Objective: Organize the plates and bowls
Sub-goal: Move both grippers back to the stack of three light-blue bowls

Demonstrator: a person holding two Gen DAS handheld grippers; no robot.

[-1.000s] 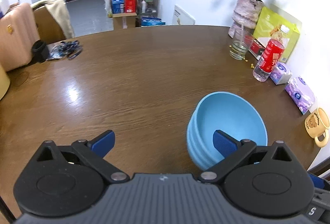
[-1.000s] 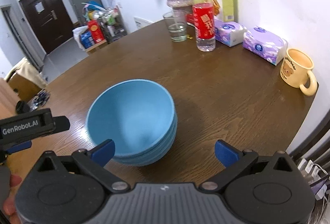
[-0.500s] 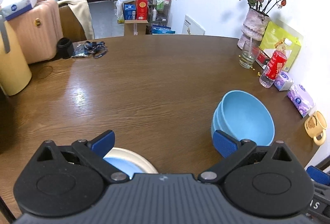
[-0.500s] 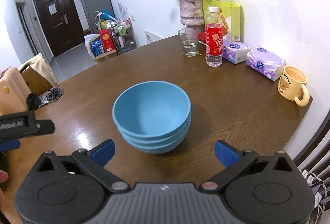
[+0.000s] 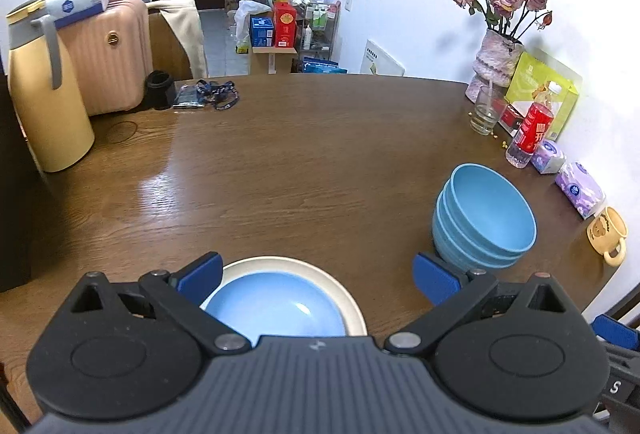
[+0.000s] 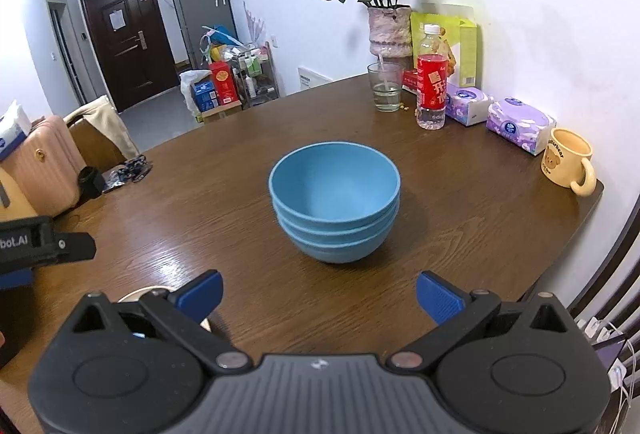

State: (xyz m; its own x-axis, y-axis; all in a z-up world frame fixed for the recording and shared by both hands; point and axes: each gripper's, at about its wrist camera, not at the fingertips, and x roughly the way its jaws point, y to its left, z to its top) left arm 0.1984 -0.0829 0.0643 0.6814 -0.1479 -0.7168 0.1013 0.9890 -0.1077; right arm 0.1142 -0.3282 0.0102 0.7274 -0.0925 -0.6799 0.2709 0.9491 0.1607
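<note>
A stack of three blue bowls [image 6: 335,202] stands on the brown wooden table [image 6: 460,194]; it also shows at the right of the left wrist view [image 5: 484,218]. A blue plate rests on a cream plate [image 5: 280,304] near the table's front edge, right below my left gripper [image 5: 318,274], which is open and empty above it. My right gripper [image 6: 318,294] is open and empty, held back from the bowl stack. A sliver of the cream plate [image 6: 134,294] shows behind its left finger.
Along the right edge stand a glass [image 6: 386,92], a red-label bottle [image 6: 431,90], tissue packs [image 6: 520,124], a yellow mug [image 6: 568,160] and a flower vase [image 6: 390,30]. A yellow jug [image 5: 46,102] and black items [image 5: 160,94] sit at the left.
Both grippers have pulled back and up from the bowl stack. The left gripper has shifted left, so the stacked plates now show below it.
</note>
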